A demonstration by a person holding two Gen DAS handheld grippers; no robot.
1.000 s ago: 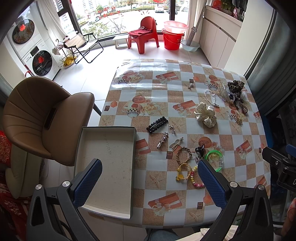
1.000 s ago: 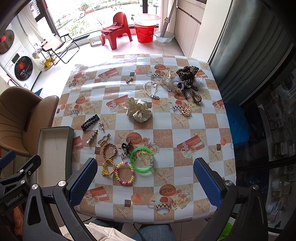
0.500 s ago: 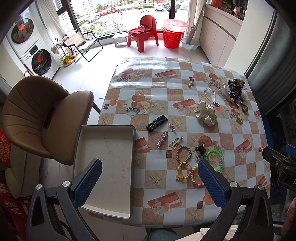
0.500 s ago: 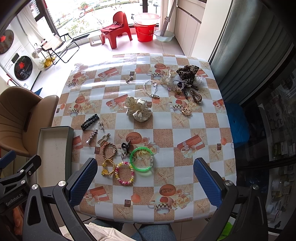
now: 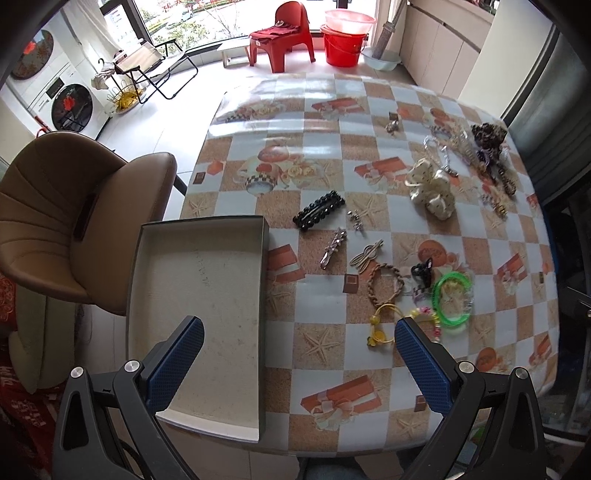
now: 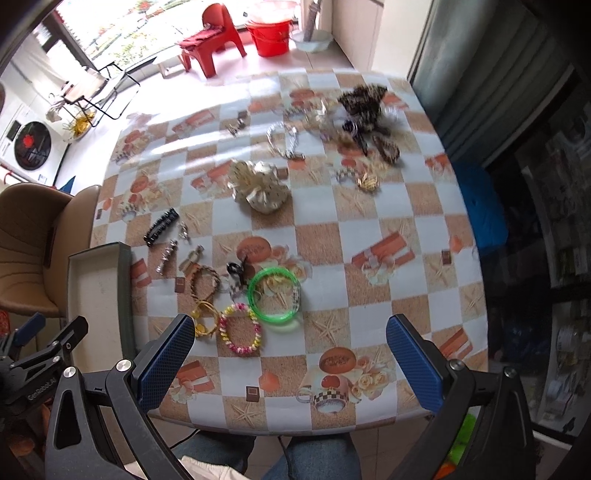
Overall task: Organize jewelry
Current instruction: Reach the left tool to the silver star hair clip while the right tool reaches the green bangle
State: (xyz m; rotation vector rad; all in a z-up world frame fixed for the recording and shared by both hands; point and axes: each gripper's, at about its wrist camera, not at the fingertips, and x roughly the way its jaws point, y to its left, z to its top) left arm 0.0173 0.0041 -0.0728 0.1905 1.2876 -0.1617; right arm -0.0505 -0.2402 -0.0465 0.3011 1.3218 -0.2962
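An empty grey box [image 5: 207, 291] [image 6: 94, 291] sits at the table's near left corner. Right of it lie a black clip [image 5: 318, 210], silver pins [image 5: 332, 248], a braided brown ring [image 5: 386, 285], a yellow tie [image 5: 382, 328], a green bangle [image 5: 452, 297] [image 6: 274, 295] and a pink-yellow coil bracelet [image 6: 240, 334]. A cream scrunchie [image 5: 432, 190] [image 6: 258, 186] lies mid-table. A leopard scrunchie with chains [image 6: 364, 107] lies at the far right. My left gripper [image 5: 299, 349] hovers open above the box's right wall. My right gripper [image 6: 290, 345] hovers open over the near edge, nothing between its fingers.
A brown chair [image 5: 62, 218] stands left of the table. The checked tablecloth [image 6: 388, 258] has bare space on the right side. Beyond the table stand a red chair [image 5: 282, 35], a red bucket [image 5: 343, 42] and a washing machine [image 5: 55, 99]. A person's knees [image 6: 314, 458] sit under the near edge.
Both grippers have moved forward and lower toward the table, so the jewelry looks larger. The right wrist view has tilted and blurs at the far side. Both stay open.
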